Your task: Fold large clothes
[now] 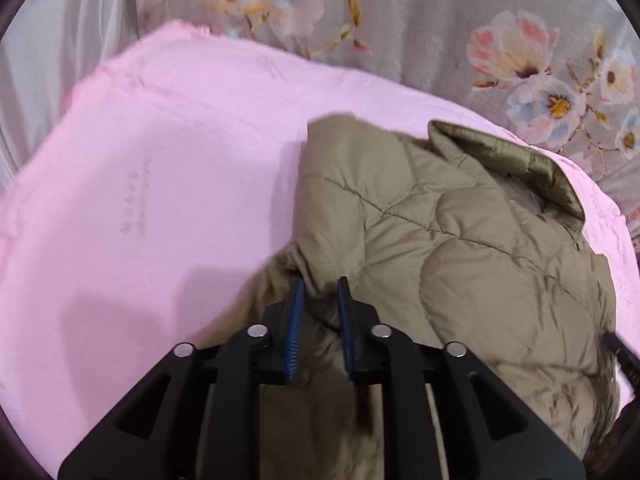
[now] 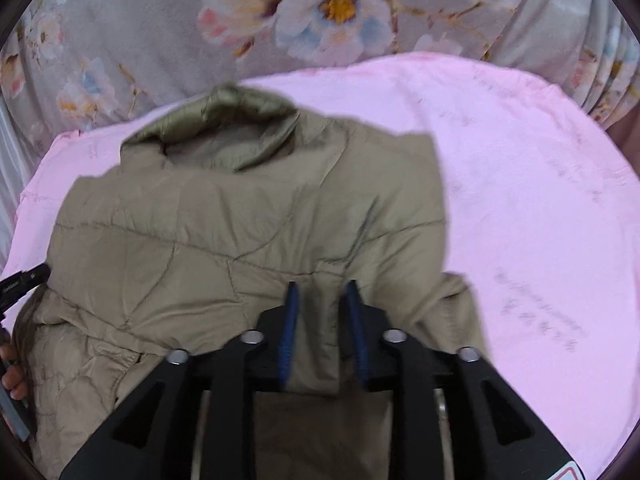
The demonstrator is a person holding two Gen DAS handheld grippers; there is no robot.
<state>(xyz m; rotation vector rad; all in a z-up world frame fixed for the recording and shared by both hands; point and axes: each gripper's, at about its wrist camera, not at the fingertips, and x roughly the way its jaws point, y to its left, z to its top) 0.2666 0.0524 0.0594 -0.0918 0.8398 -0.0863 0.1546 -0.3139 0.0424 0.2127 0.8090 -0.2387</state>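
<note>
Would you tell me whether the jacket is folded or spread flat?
Partly folded: the khaki quilted jacket lies bunched on the pink blanket, sides turned inward.

left wrist: close, angled down | right wrist: same | shared: jacket (image 1: 460,248) on pink sheet (image 1: 160,180)

Bedroom in home: pink blanket (image 1: 160,152) spread over floral bedsheet (image 2: 160,32), quilted jacket (image 2: 240,220) on top.

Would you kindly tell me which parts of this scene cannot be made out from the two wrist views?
- Left wrist view: the jacket's lower part is hidden behind the left gripper.
- Right wrist view: the jacket's hem is hidden behind the right gripper; motion blurs the collar.
- Both views: the print on the pink sheet is too faint.
</note>
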